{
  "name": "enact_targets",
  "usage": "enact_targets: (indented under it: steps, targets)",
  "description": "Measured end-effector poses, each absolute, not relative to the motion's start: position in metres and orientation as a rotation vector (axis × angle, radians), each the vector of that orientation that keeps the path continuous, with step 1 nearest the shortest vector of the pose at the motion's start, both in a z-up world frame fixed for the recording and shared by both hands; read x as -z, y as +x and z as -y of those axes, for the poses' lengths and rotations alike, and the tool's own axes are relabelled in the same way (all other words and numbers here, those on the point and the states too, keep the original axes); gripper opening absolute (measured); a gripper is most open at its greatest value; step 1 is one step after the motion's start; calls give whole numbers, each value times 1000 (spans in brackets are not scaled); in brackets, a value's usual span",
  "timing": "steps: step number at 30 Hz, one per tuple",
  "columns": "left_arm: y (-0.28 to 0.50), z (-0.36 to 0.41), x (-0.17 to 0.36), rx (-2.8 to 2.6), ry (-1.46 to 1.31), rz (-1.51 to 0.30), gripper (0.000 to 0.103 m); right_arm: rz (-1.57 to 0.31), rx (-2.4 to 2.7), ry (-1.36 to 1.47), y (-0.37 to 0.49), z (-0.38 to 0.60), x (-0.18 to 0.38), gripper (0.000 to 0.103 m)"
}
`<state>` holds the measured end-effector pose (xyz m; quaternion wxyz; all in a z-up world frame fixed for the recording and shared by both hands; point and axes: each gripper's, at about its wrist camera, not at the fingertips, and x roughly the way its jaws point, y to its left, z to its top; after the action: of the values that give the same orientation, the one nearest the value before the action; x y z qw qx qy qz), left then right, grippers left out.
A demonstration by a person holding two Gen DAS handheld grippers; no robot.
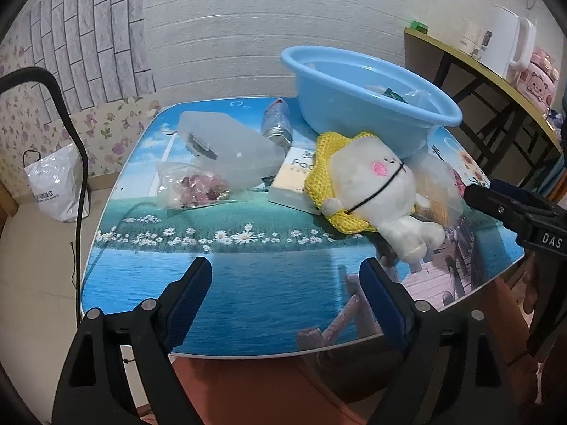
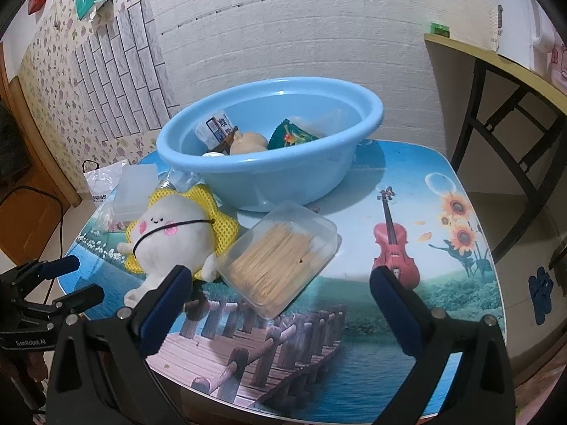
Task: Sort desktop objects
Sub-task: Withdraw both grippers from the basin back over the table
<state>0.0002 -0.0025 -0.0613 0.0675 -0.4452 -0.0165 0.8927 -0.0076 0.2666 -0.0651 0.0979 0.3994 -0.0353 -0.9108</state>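
From my left wrist camera I see the left gripper (image 1: 285,294) hanging over the near edge of the table (image 1: 248,269), its jaws spread apart with nothing between them. My right gripper (image 2: 281,295) is likewise released, jaws wide and empty over the printed boardwalk on the tabletop. The plush toy (image 2: 173,237) lies on its back on a yellow mesh piece, just beside the clear box of toothpicks (image 2: 280,255), which sits tilted right ahead of the right jaws. Behind both stands the blue basin (image 2: 269,156), already holding a few items, including a green packet (image 2: 290,136); the others I can't make out well. On the left side lie a frosted plastic case (image 1: 226,148), a bag of pink beads (image 1: 198,189), a small bottle (image 1: 278,122) and a cream box (image 1: 296,180).
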Motion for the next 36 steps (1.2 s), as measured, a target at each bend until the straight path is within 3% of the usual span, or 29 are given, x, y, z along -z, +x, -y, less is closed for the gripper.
enact_targets:
  steps: [7,36]
  targets:
    - [-2,7,63,-2718,-1364,67,102,108,2693,1186,-7,-267,67,103]
    - [-15,23,63,-2778,-1319,92,103,149,2698,1215,-11,-275,83,103]
